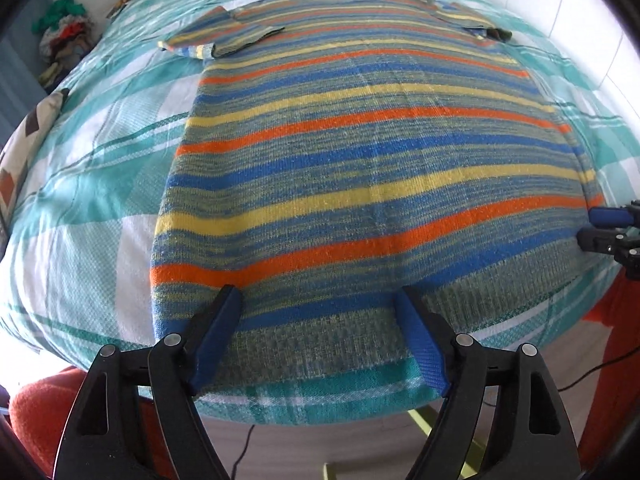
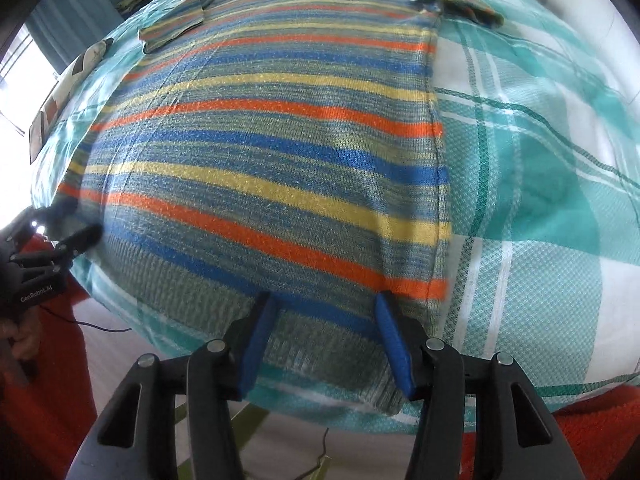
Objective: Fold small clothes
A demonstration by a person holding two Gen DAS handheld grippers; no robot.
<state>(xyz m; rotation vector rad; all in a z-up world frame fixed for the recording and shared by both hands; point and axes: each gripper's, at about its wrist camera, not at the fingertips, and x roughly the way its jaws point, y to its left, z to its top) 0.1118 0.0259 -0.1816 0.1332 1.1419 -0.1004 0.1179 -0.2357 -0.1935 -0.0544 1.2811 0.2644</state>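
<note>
A striped knit sweater [image 1: 360, 152] in blue, yellow, orange and grey-green lies flat on the bed, hem toward me, both sleeves folded in near the far end. It also shows in the right wrist view [image 2: 272, 168]. My left gripper [image 1: 318, 300] is open and empty, its blue-padded fingers just above the hem near the sweater's left corner. My right gripper [image 2: 326, 304] is open and empty, above the hem near the right corner. The right gripper also shows at the right edge of the left wrist view [image 1: 612, 228], and the left gripper at the left edge of the right wrist view [image 2: 60, 248].
The bed is covered by a teal and white plaid sheet [image 1: 100, 168]. A patterned pillow [image 1: 24, 152] lies at its left edge. A pile of clothes [image 1: 64, 36] sits beyond the bed at far left. Floor and cables [image 1: 244, 448] lie below the near edge.
</note>
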